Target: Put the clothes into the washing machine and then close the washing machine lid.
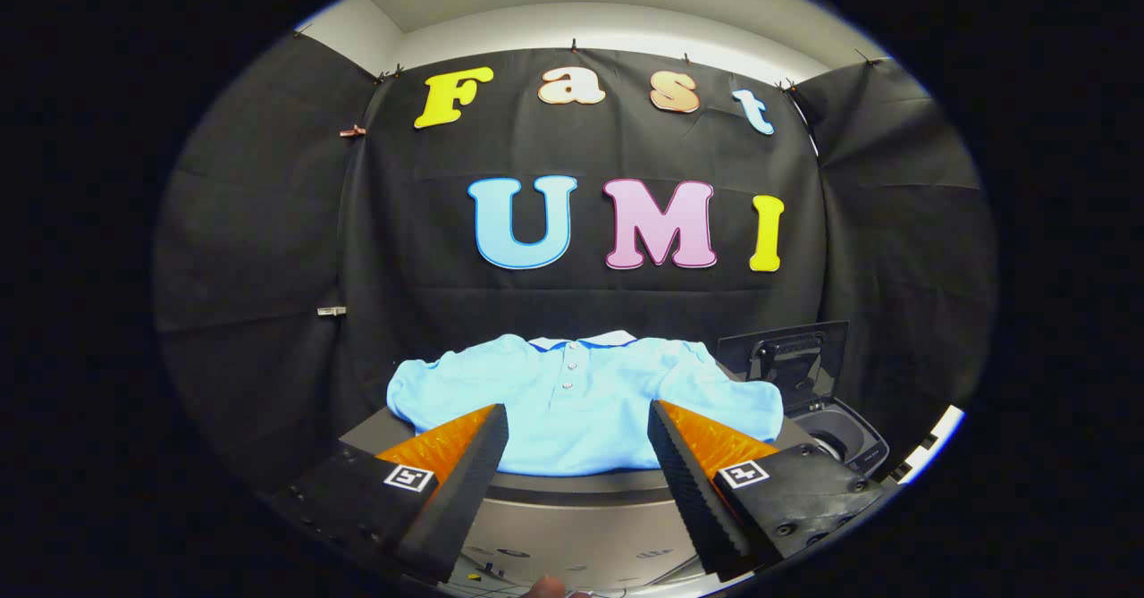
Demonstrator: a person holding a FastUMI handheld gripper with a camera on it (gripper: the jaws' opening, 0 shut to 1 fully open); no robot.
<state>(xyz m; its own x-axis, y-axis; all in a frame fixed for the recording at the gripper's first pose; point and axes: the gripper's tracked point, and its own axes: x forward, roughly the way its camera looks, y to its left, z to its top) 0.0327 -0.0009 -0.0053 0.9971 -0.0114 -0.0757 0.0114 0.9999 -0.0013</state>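
Two black gripper fingers with orange ribbed inner backing form the jaws of the gripper [578,455], standing wide apart with nothing held between them. Each finger carries a small square black-and-white marker tag near its base; the tags show a pattern, not readable writing.

Just ahead of the fingertips, a light blue short-sleeved polo shirt with a white-edged collar and a short buttoned placket [585,401] lies spread flat, front up, on a grey worktop [572,491]. The collar points away from the jaws toward the black cloth wall [268,249], and the hem lies nearest the fingertips. The shirt's middle sits in line with the gap between the fingers, and its sleeves reach out beyond them on either side. The jaws do not touch the fabric.

To the right of the shirt, past the right finger, a small dark grey top-loading washing machine [845,442] stands with its black hinged lid [786,361] raised upright, the round tub opening exposed below it. The shirt's right sleeve ends near the machine.

The worktop's front edge curves beneath the fingers, with open space over the shirt and above the machine.
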